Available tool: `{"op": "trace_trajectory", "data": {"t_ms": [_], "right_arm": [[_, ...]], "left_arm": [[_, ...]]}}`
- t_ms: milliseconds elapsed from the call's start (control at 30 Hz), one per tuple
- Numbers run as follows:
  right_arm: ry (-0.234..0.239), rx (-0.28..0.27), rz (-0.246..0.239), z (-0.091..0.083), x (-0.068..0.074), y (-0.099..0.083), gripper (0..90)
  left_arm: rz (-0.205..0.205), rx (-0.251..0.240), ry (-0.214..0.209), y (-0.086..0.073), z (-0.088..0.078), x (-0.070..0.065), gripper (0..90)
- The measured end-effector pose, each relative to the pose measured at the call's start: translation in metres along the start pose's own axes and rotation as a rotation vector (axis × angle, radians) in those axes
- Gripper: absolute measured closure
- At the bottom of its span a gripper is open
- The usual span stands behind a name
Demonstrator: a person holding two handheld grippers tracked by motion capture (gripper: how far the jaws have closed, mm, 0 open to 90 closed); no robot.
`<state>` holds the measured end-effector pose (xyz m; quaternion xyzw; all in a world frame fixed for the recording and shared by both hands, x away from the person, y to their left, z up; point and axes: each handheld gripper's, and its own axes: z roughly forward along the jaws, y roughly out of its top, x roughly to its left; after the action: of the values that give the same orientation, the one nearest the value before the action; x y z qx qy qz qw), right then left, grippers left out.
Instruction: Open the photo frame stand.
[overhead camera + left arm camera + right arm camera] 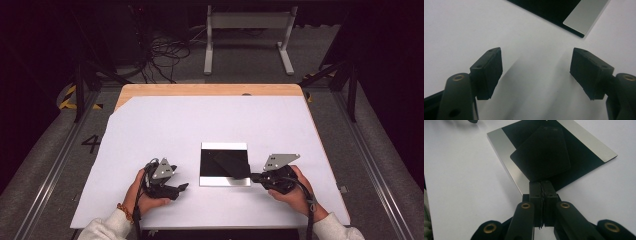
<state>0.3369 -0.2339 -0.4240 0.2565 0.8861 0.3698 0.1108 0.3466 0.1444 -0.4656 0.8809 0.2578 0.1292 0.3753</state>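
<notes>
A black cloth [541, 153] is pinched at its near corner by the closed right gripper [541, 188] and held over the black-and-silver board [224, 181], likely for folding. The left gripper [536, 72] is kept open and empty above the white tabletop [165, 125], apparently ready to assist.

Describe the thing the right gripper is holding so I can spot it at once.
On the white table cover, find the square board, black with silver strips along two opposite edges. Above its black middle hangs a thin black sheet, one corner pinched in the right gripper. Unlike the board, it is matte black all over and lifted.
</notes>
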Motion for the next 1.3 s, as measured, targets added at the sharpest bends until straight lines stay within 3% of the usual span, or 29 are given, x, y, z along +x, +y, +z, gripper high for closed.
{"op": "trace_trajectory", "data": {"t_ms": [533, 1300], "right_arm": [[0.007, -0.049, 0.023, -0.0027, -0.0015, 0.0019, 87.9], [-0.033, -0.122, 0.019, -0.0063, 0.0019, 0.0088, 87.8]], "left_arm": [[-0.006, 0.007, 0.002, 0.0, 0.0011, 0.0, 25.8], [-0.002, 0.006, 0.0, 0.0002, 0.0006, -0.0007, 25.7]]}}
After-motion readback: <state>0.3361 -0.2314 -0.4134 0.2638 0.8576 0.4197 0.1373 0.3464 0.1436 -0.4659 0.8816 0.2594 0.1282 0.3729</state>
